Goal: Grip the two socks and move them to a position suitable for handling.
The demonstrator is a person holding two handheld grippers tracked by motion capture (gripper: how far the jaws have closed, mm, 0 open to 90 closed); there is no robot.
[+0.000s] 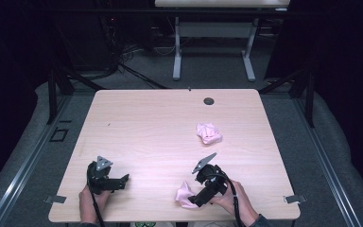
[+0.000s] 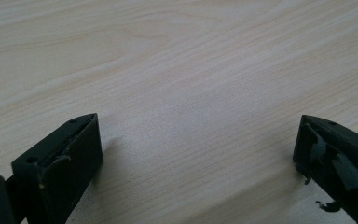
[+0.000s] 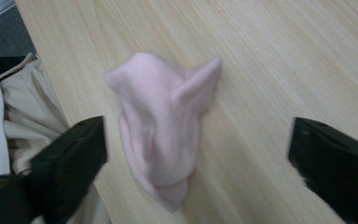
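Pink sock [image 3: 163, 126], crumpled at the table's [image 1: 137, 123] near edge, between the spread jaws of the right gripper [image 1: 194, 201], not pinched. Second sock [image 1: 208, 133] well apart. Left gripper [image 1: 123, 182] spread, idle. Probably next: closing squarely on the bundle.

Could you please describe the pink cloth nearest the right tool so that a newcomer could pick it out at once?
Start at the near edge of the wooden table. The pink cloth lies crumpled there, just in front of the open right tool. Its twin, the other pink cloth, sits farther back, toward the round grommet hole.
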